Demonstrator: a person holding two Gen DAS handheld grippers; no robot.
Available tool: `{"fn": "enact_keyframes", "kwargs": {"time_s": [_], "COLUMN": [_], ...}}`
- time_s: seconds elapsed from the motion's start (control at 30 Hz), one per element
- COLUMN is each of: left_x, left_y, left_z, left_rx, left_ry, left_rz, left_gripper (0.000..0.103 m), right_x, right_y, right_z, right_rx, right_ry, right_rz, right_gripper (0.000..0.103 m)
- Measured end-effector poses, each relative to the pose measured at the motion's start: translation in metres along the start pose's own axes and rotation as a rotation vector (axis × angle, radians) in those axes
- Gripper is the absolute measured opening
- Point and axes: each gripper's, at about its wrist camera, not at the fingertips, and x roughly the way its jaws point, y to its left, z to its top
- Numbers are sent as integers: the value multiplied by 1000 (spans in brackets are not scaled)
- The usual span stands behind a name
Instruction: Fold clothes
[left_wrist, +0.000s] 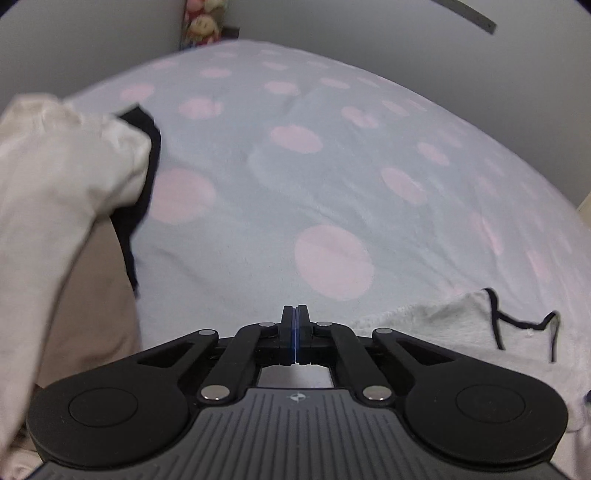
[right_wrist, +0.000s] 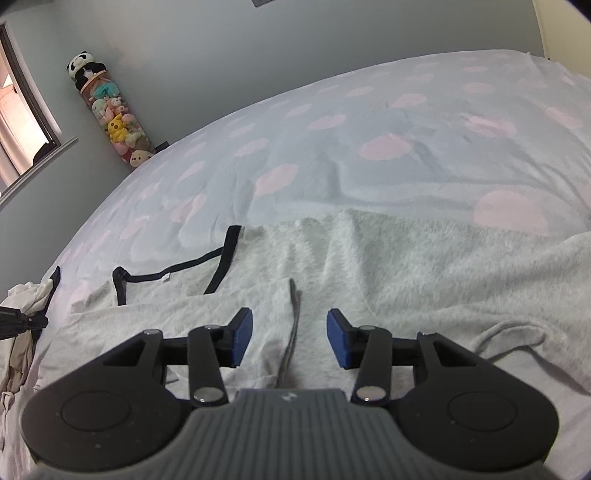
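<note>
Right gripper (right_wrist: 290, 338) spread wide, blue pads either side of folded edge of grey garment (right_wrist: 369, 266); nothing pinched. That edge runs straight ahead along gripper's axis (dark-trimmed neckline off to left). Garment lies flat on dotted bed (right_wrist: 332, 147), directly under right gripper, so right is nearer. Left gripper (left_wrist: 296, 334) pressed together, empty, over bare bed; grey garment at its right, cream clothes heap (left_wrist: 55, 184) at left.
</note>
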Motion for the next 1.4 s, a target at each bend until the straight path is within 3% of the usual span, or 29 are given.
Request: {"fn": "enact_keyframes", "kwargs": {"time_s": [0.07,0.2,0.3,0.47,0.6,0.67,0.73,0.87,0.9,0.97,1.0,1.03,1.07,1.17,1.4], "left_x": [-5,-17,-31,-52,-60,-59,-57,-50,-48,-46,-50,-53,-56,-59,-45], "left_y": [0,-6,-11,-18,-24,-30,-34,-37,-37,-38,-40,-41,-43,-47,-45], "left_z": [-4,-19,-39,-73,-95,-103,-107,-102,-101,-101,-102,-102,-103,-103,-104], "left_rx": [-14,-5,13,109,215,269,294,274,269,268,270,271,279,346,359], "left_ry": [-22,-4,17,37,81,88,68,42,48,62,52,42,33,31,68], "left_rz": [-30,-90,-130,-152,-138,-96,-67,-53,-52,-56,-60,-65,-63,-9,32], "left_gripper": [0,26,39,49,55,55,55,52,37,18,11,9,9,8,8], "right_x": [-1,-7,-10,-14,-15,-15,-15,-19,-19,-18,-19,-19,-20,-23,-22], "right_y": [0,-3,-7,-17,-14,-11,-8,-7,-7,-5,-5,-6,-7,-11,-20], "right_z": [-1,1,1,-11,-18,-19,-19,-21,-21,-21,-21,-20,-20,-18,-21], "right_rx": [6,43,80,187,201,196,190,197,197,192,192,194,196,201,234], "right_ry": [-1,-3,20,91,116,115,114,112,116,126,127,124,121,112,129], "right_rz": [-4,-5,2,48,76,73,71,72,79,92,93,88,84,70,38], "right_gripper": [49,48,47,42,41,40,30,29,29,29,23,10,5,5,4]}}
